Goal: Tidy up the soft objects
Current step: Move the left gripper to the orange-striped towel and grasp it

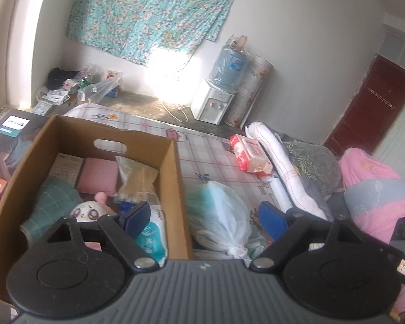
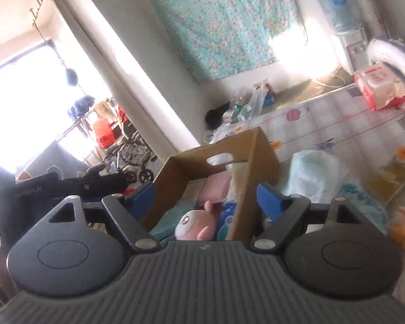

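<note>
Left hand-held gripper nearest, jaws wide apart, nothing between the pads; cardboard box wall and white plastic bag only lie behind the gap. Right hand-held gripper likewise spread wide and empty, raised over the near end of the box. Just beyond: open cardboard box on the bed, already holding a pink-and-white plush toy, teal cloth, pink folded pad, blue wipes pack and a clear packet of tan items. Right of the box, touching or just beside its wall, white plastic bag with greenish soft contents, not yet boxed. Farther right, red-and-white tissue pack against a rolled white towel; pink bedding beyond. Far: water dispenser by the wall, floral sheet hung above.

Judged step: between placements, both hands free, several items sorted. Next move likely calls for swinging right to the plastic bag, straddling a bunched part, pinching firmly since film slips, then lifting over the box wall.
</note>
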Demonstrator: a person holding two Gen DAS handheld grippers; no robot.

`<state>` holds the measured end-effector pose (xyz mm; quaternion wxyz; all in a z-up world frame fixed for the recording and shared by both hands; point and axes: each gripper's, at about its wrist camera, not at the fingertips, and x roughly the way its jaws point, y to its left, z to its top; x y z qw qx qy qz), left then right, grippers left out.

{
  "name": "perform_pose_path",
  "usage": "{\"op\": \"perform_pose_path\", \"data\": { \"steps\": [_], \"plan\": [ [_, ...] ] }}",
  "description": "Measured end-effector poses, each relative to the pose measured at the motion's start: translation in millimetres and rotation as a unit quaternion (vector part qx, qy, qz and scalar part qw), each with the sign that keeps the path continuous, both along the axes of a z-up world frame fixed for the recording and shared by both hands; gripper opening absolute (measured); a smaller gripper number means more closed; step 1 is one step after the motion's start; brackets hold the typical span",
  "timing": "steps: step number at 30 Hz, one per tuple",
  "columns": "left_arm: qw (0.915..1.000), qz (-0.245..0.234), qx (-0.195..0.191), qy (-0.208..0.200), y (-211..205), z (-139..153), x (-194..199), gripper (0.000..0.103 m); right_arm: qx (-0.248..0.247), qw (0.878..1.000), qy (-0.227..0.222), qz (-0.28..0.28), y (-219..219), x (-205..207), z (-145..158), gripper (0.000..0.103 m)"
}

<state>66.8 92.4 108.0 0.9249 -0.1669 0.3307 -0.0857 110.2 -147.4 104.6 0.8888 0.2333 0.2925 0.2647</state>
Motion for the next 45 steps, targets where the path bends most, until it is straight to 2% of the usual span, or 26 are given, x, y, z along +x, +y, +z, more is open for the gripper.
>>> {"op": "perform_pose_path", "data": {
  "steps": [4, 8, 11, 13, 17, 19, 23, 28, 31, 34, 36, 42, 45],
  "plan": [
    [0.9981, -0.058, 0.008, -0.020, -70.2, -23.7, -2.7, 0.088, -0.027, 0.995, -0.017, -0.090, -86.5, -32.8, -7.2, 0.083],
    [0.9919, -0.126, 0.011, -0.017, -136.4, -56.0, 2.8, 0.088, -0.045, 0.986, 0.013, -0.157, -155.8, -46.2, -28.1, 0.083],
    [0.9860, -0.165, 0.019, -0.014, -176.2, -81.2, 7.2, 0.085, -0.062, 0.983, 0.028, -0.172, -186.0, -45.5, -45.8, 0.083],
    [0.9808, -0.193, 0.027, -0.006, -201.0, -103.7, 11.6, 0.080, -0.073, 0.984, 0.041, -0.159, -197.6, -34.7, -64.3, 0.080],
    [0.9784, -0.202, 0.036, 0.024, -226.3, -142.7, 20.0, 0.061, -0.087, 0.987, 0.076, -0.111, -200.8, -1.2, -90.9, 0.068],
    [0.9790, -0.195, 0.039, 0.044, -231.5, -158.3, 26.8, 0.054, -0.069, 0.988, 0.110, -0.084, -198.1, 26.8, -107.9, 0.056],
    [0.9795, -0.187, 0.047, 0.061, -230.7, -173.3, 33.7, 0.044, -0.052, 0.981, 0.172, -0.067, -191.3, 75.7, -146.8, 0.049],
    [0.9774, -0.191, 0.051, 0.075, -233.6, -182.2, 35.9, 0.043, -0.068, 0.970, 0.227, -0.058, -177.6, 101.4, -182.7, 0.047],
    [0.9744, -0.201, 0.049, 0.087, -234.4, -185.1, 35.3, 0.044, -0.041, 0.967, 0.248, -0.047, -176.0, 86.4, -185.6, 0.049],
    [0.9701, -0.216, 0.045, 0.102, -233.3, -187.0, 34.8, 0.057, 0.003, 0.960, 0.277, -0.033, -176.0, 61.9, -187.9, 0.049],
    [0.9688, -0.218, 0.055, 0.105, -233.9, -188.0, 33.6, 0.060, 0.029, 0.956, 0.290, -0.024, -175.3, 51.0, -192.1, 0.049],
    [0.9719, -0.196, 0.066, 0.113, -235.2, -192.7, 40.4, 0.061, 0.043, 0.961, 0.258, -0.086, -183.9, 42.5, -189.1, 0.049],
    [0.9727, -0.182, 0.082, 0.118, -238.8, -198.5, 49.7, 0.055, 0.059, 0.958, 0.265, -0.090, -177.9, 50.5, -198.6, 0.049]
  ]
}}
